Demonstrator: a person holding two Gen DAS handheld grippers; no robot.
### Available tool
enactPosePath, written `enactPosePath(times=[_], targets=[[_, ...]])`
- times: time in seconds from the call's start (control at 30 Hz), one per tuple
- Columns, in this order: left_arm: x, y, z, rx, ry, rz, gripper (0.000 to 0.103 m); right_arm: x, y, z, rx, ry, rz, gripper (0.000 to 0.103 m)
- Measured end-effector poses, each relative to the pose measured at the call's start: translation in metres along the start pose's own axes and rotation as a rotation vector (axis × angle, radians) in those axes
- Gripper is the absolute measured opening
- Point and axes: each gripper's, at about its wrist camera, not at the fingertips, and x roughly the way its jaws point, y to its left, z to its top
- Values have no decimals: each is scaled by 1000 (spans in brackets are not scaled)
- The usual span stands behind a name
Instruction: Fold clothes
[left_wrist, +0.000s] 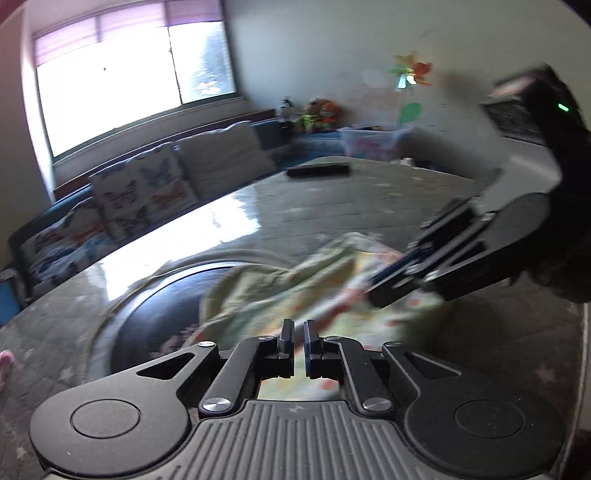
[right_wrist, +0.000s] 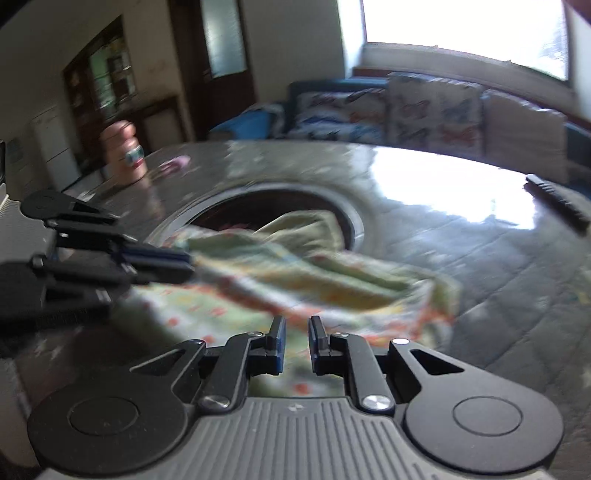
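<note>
Garment (left_wrist: 295, 291), pale green w/ orange-red print, lies crumpled on the table (left_wrist: 295, 206), partly over a dark round inset (left_wrist: 162, 295) in the top. Both views blurred, so details soft.

Left tongs (left_wrist: 299, 334): jaws nearly together, thin gap showing, cloth right at the tips. In the right view the left tongs (right_wrist: 186, 264) meet a stretched edge of the cloth at its left end and look clamped on it, prob a hem or corner; blur stops me being sure.

Right tongs (right_wrist: 297, 330): jaws apart, nothing between them, tips just above the near edge of the cloth. From the left view the right tongs (left_wrist: 375, 291) come in from the right, tips low over the cloth's right part.

Key relation: cloth's long axis runs roughly left-right between the two tongs, left end held, right end loose. Right tongs are nearer the free end, so I'd judge the next grab falls to them, then spread flat before any fold
</note>
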Motion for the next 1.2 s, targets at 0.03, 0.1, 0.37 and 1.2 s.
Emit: enactPosePath(times=[0.03, 0.1, 0.37, 1.2], targets=[[3, -5, -2, 14, 9, -10, 7, 5, 3, 0, -11, 10, 6, 14], [9, -11, -6, 32, 26, -22, 7, 14, 5, 2, -17, 22, 12, 16], [19, -12, -18, 26, 49, -38, 7, 53, -8, 28, 29, -10, -21, 17], [64, 96, -12, -262, 181, 156, 9, 71, -4, 38, 31, -41, -46, 49]])
